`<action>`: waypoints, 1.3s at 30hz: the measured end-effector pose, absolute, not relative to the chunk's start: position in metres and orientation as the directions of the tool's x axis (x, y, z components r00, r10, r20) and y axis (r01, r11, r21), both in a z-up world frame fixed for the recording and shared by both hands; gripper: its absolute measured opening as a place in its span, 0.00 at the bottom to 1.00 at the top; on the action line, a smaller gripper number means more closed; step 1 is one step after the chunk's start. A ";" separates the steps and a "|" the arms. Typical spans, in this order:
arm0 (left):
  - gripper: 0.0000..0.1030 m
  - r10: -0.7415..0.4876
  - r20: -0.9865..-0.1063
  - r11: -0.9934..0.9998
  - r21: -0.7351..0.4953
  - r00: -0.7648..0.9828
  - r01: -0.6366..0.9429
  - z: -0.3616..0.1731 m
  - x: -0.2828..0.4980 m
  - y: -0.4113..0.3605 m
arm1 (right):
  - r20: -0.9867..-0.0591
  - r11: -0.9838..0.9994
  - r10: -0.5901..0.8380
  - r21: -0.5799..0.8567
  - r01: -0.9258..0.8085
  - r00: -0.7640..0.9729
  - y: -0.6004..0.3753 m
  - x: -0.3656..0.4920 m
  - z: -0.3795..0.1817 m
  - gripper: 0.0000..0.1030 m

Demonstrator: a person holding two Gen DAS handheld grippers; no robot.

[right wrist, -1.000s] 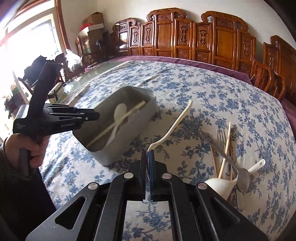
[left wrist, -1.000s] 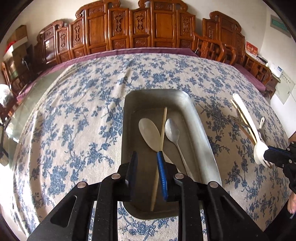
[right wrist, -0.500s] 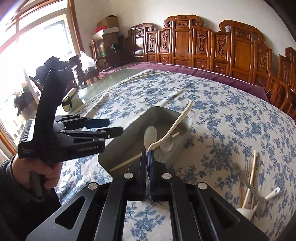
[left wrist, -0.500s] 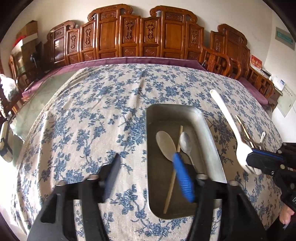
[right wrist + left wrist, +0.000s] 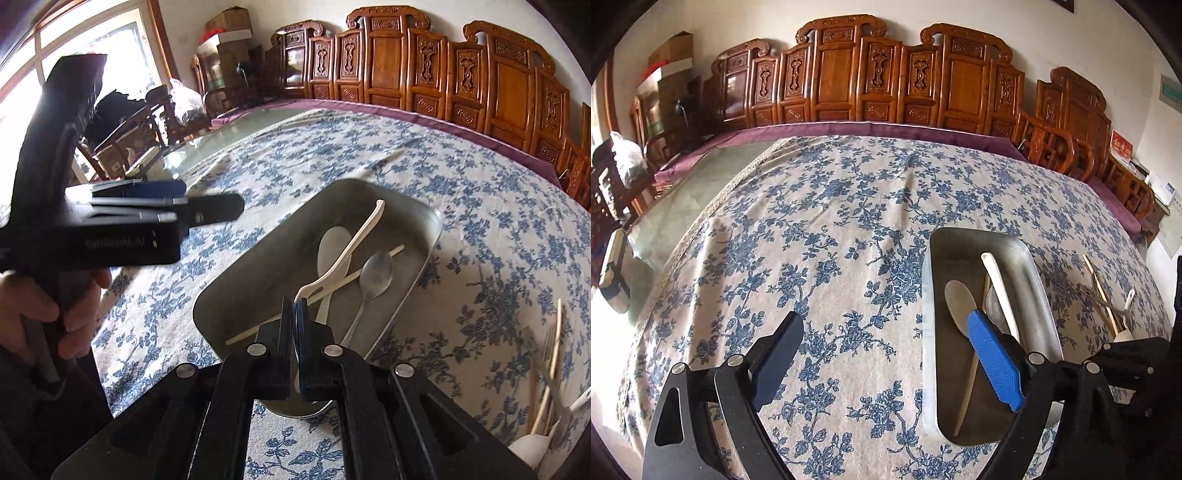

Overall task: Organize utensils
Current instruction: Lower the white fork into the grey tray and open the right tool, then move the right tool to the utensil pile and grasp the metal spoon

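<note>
Sitting in the lower middle of the right wrist view on the tabletop (image 5: 461, 155), the metal tray (image 5: 413, 295) is receiving a light, stiff, slippery white plastic spoon (image 5: 354, 243), pinched by its bowl end in the right tool (image 5: 294, 314), while the left tool (image 5: 886, 354) is opening wide, empty.

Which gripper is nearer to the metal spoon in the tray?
Right. The right gripper, shut on the white spoon, hangs over the tray beside the metal spoon; the left gripper, jaws opening and empty, sits off the tray's left side.
</note>
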State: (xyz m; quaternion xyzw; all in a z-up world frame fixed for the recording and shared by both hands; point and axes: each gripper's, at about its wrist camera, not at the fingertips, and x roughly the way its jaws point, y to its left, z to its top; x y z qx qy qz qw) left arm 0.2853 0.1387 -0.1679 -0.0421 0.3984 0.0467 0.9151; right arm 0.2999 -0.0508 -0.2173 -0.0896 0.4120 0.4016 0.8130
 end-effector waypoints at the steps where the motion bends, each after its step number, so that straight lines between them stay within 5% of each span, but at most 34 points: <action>1: 0.85 0.053 -0.734 0.992 -0.038 0.677 -0.119 -0.168 0.285 0.138 | -0.747 0.660 0.576 0.185 -0.728 0.331 -0.049 0.300 -0.222 0.03; 25: 0.86 0.010 -0.721 0.997 -0.042 0.693 -0.058 -0.162 0.281 0.115 | -0.695 0.729 0.568 0.176 -0.661 0.441 -0.118 0.299 -0.188 0.05; 32: 0.86 -0.054 -0.718 0.998 -0.066 0.694 0.009 -0.160 0.275 0.089 | -0.702 0.826 0.465 0.126 -0.550 0.539 -0.186 0.293 -0.179 0.13; 39: 0.86 -0.128 -0.718 0.991 -0.070 0.684 0.112 -0.161 0.268 0.046 | -0.737 0.916 0.322 0.085 -0.392 0.594 -0.259 0.287 -0.194 0.32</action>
